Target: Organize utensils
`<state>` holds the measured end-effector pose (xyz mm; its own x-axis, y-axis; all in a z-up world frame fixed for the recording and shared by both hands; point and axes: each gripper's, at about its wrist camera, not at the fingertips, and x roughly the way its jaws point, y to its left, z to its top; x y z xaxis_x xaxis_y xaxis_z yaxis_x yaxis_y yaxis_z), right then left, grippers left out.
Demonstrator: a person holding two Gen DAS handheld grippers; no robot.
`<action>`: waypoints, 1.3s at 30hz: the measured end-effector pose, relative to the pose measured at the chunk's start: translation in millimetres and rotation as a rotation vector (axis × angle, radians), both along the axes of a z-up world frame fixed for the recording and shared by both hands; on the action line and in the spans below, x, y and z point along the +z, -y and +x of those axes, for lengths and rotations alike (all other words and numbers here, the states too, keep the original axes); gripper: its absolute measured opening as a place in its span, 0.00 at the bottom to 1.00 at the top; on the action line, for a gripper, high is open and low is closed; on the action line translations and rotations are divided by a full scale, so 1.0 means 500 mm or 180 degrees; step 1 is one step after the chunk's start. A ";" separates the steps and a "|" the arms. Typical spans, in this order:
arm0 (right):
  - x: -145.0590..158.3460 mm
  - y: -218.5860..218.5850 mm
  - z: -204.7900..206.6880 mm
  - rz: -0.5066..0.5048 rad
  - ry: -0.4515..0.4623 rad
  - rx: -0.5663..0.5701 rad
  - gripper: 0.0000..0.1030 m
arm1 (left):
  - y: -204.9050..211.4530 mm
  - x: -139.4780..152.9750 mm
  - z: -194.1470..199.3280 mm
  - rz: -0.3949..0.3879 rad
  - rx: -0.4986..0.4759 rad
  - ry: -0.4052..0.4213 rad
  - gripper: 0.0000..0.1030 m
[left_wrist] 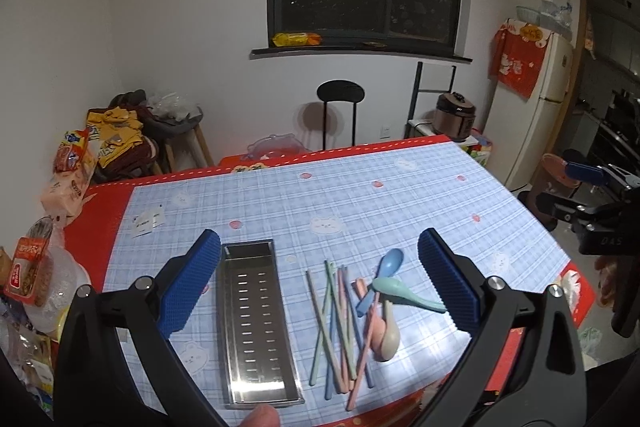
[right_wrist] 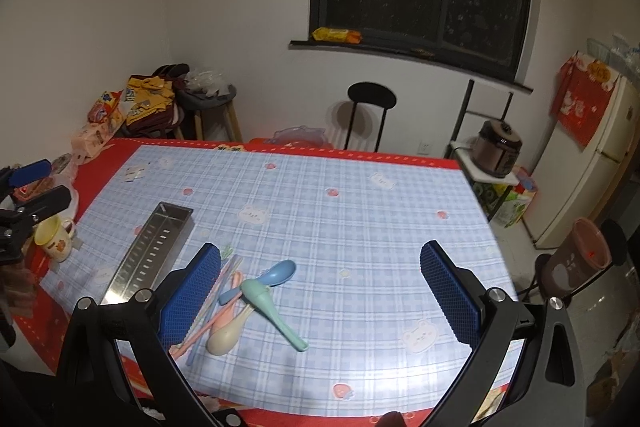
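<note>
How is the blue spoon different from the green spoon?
The blue spoon is blue and lies partly under the green spoon, which is mint green and rests on top, crossing it. The blue spoon's bowl points away toward the window; the green spoon's handle runs off to the right. Both are plastic spoons in the same pile beside the chopsticks.

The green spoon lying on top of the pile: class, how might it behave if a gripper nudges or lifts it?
The green spoon looks like light plastic. Perched across other spoons, it would probably pivot or slide off. Its smooth handle may slip.
</note>
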<state>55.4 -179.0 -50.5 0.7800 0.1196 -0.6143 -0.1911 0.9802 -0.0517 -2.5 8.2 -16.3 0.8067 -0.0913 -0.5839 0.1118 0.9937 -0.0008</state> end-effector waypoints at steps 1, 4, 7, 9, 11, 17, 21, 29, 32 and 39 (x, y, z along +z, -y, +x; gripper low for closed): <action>-0.005 0.001 0.002 0.0036 -0.0030 0.0024 0.95 | -0.002 -0.005 0.001 0.0015 0.0011 -0.0021 0.95; -0.024 -0.002 0.009 0.0134 -0.0098 0.0075 0.95 | -0.010 -0.024 0.008 0.0007 0.0042 -0.0104 0.95; -0.047 -0.005 0.020 0.0274 -0.0189 0.0117 0.95 | -0.019 -0.048 0.019 -0.0003 0.0075 -0.0209 0.95; -0.071 -0.008 0.031 0.0338 -0.0277 0.0141 0.95 | -0.023 -0.066 0.026 -0.0045 0.0079 -0.0280 0.95; -0.094 -0.015 0.043 0.0322 -0.0361 0.0172 0.95 | -0.027 -0.092 0.035 -0.0072 0.0047 -0.0377 0.95; -0.167 -0.043 0.078 -0.0020 -0.0601 0.0164 0.95 | -0.019 -0.178 0.068 0.0041 0.0006 -0.0775 0.95; -0.211 -0.030 0.100 0.0204 -0.0786 0.0126 0.95 | -0.009 -0.239 0.081 -0.0021 -0.0096 -0.1037 0.94; -0.300 -0.013 0.115 0.0378 -0.1033 0.0202 0.95 | 0.020 -0.334 0.127 0.0098 -0.0179 -0.1477 0.43; -0.315 -0.010 0.116 0.0426 -0.1068 0.0275 0.93 | 0.030 -0.361 0.145 0.0095 -0.0256 -0.1536 0.37; -0.344 -0.009 0.124 0.0457 -0.1199 0.0341 0.62 | 0.034 -0.431 0.201 0.0082 -0.0147 -0.1799 0.25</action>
